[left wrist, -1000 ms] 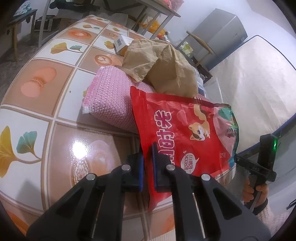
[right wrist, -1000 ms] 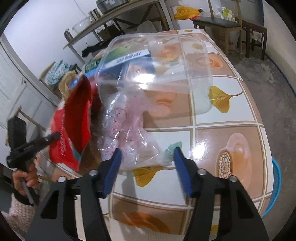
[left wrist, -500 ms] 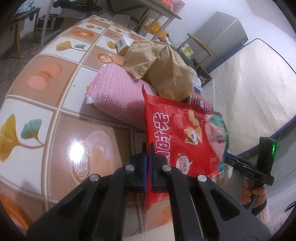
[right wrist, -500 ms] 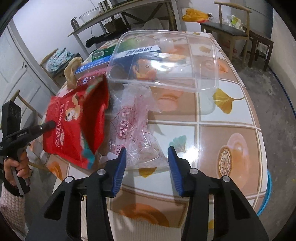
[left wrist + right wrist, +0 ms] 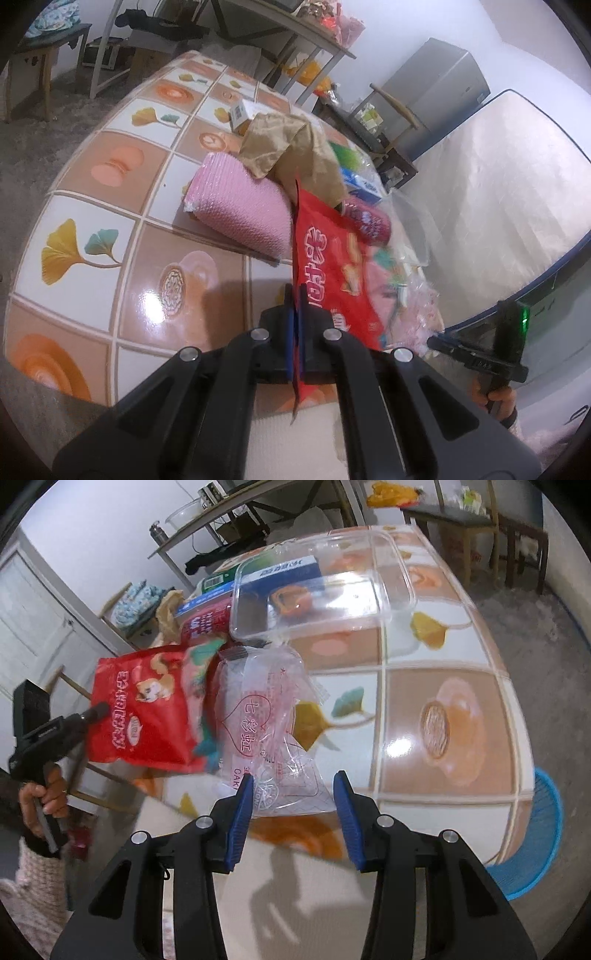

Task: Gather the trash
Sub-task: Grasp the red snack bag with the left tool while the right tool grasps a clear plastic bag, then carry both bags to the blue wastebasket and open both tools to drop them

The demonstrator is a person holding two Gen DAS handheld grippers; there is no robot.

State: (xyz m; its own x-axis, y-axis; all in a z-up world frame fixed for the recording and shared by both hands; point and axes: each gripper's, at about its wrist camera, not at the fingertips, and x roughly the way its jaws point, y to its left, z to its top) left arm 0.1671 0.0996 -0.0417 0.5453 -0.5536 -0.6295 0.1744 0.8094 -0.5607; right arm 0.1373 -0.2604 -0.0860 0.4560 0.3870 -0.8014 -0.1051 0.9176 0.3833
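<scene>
The left gripper has its blue pads pressed flat together on the edge of a red snack bag, which hangs on edge, lifted off the tiled table. In the right wrist view the same red snack bag dangles from the gripper held in the person's left hand, out past the table's near corner.

The right gripper stands with its jaws partly spread, and the tail end of a clear plastic wrapper with red print lies between the pads; the left pad is at the plastic's edge, the right pad clear of it, so nothing is pinched. The wrapper rests on the table near its front edge.

Just behind the red bag lies a pink knitted bundle, and against it a crumpled brown paper bag. A red drink can lies on its side beside these, with a blue-and-white carton past it. Further along sits a clear plastic container, upside down over part of the pile. A small white box is at the far end. A blue basket stands on the floor beside the table.
</scene>
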